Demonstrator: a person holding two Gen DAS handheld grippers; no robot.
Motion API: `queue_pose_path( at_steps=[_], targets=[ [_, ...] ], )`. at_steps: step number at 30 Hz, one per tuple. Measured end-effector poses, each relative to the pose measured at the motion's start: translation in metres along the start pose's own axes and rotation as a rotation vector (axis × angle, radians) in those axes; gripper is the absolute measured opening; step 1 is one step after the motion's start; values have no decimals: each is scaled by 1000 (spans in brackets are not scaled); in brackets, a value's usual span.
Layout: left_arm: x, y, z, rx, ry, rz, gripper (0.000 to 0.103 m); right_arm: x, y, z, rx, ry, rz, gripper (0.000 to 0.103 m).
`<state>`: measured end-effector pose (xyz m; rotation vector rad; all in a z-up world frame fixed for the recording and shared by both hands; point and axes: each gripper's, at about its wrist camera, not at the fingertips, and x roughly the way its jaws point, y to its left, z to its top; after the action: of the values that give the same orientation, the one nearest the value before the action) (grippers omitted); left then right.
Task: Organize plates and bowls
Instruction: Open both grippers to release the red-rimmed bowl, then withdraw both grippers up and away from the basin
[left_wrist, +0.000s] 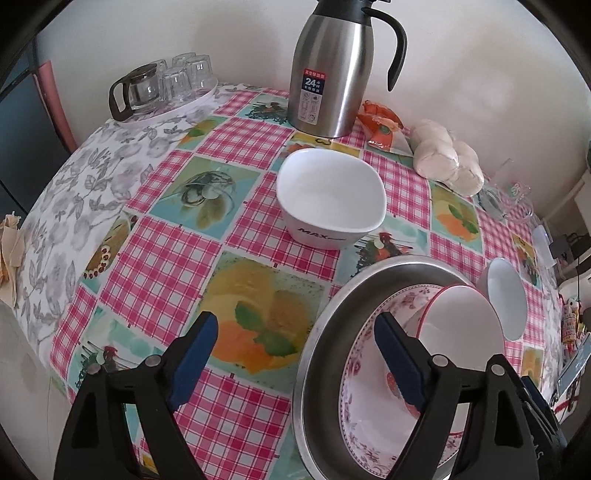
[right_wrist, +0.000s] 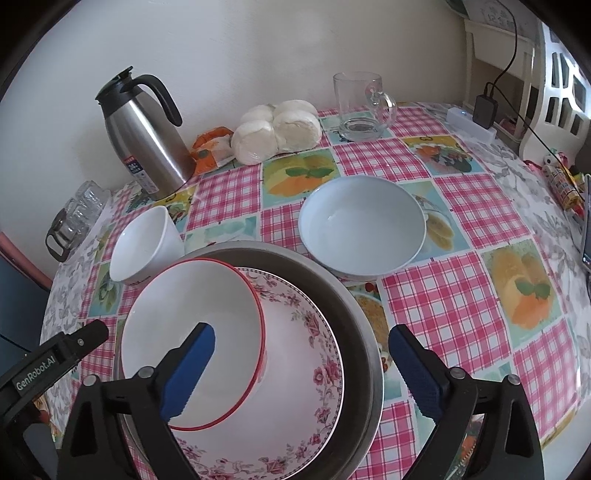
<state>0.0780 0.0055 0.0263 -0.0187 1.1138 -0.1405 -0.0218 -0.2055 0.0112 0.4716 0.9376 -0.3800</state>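
Bowls looked ceramic, stiff, glossy, breakable: the pale bowl (right_wrist: 362, 225) at twelve o'clock wanted a rim pinch. Both tools, left (left_wrist: 295, 363) and right (right_wrist: 301, 373), gaped empty.

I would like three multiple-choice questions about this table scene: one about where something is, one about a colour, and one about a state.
1. Where is the red-rimmed bowl?
A. on the flowered plate in the metal pan
B. beside the glass mug
C. under the steel jug

2. What colour are the pads on the gripper fingers?
A. green
B. blue
C. yellow

3. What state is the right gripper in?
A. shut on a bowl
B. shut on nothing
C. open

Answers:
1 A, the bowl rests on the plate inside the pan.
2 B, both wrist views show blue pads.
3 C, its fingers stand wide apart and grip nothing; the left gripper is open too.
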Motion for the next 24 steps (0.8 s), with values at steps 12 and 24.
queue_pose_path(
  at_steps=[12, 24],
  targets=[
    [2, 6, 1, -38, 4, 0, 99, 2, 2, -1, -10, 4, 8, 103],
    [-2, 12, 4, -32, 1, -8, 99, -11, 16, 0, -52, -51, 23, 103]
  ],
)
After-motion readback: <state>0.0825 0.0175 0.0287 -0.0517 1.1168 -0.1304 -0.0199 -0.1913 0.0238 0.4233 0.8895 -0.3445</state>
